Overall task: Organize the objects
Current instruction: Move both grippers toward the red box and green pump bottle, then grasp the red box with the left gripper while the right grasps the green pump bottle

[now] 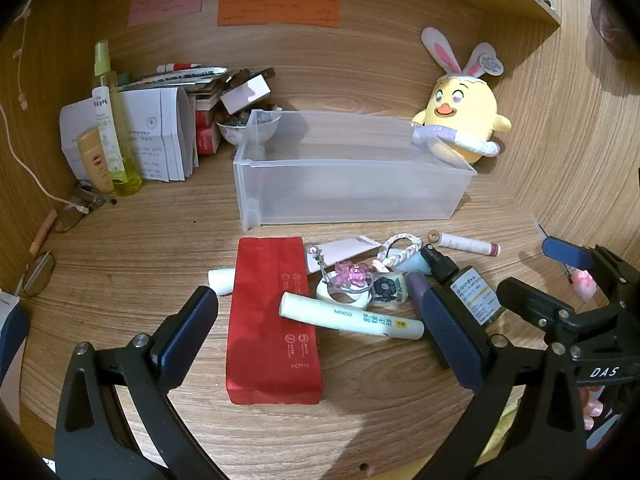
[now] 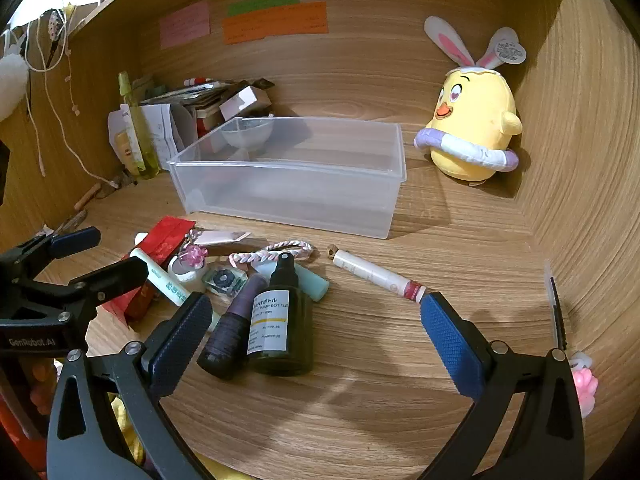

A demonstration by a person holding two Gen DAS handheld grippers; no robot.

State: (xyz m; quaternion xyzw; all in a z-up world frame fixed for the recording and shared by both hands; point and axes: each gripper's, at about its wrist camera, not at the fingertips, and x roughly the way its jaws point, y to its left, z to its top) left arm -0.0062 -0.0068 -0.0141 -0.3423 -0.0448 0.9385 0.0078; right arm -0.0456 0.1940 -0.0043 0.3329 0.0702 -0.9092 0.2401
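Note:
A clear plastic bin point(image 1: 352, 196) point(image 2: 288, 200) stands empty on the wooden desk. In front of it lies a pile: a red pouch point(image 1: 272, 320) point(image 2: 160, 248), a pale MINISO tube point(image 1: 352, 316) point(image 2: 166, 280), a dark pump bottle point(image 1: 468, 288) point(image 2: 280, 320), a purple bottle point(image 2: 230, 332), a braided loop point(image 1: 400, 248) point(image 2: 276, 252), a pink charm point(image 1: 352, 274) point(image 2: 194, 256) and a white lip tube point(image 1: 466, 243) point(image 2: 378, 276). My left gripper point(image 1: 320, 328) is open over the red pouch and tube. My right gripper point(image 2: 316, 332) is open around the pump bottle, apart from it.
A yellow plush chick point(image 1: 464, 120) point(image 2: 476, 128) sits at the back right. Papers, boxes, a bowl point(image 1: 248, 126) and a green spray bottle point(image 1: 116, 120) crowd the back left. Glasses point(image 1: 38, 272) lie at the left. Wooden walls enclose the desk.

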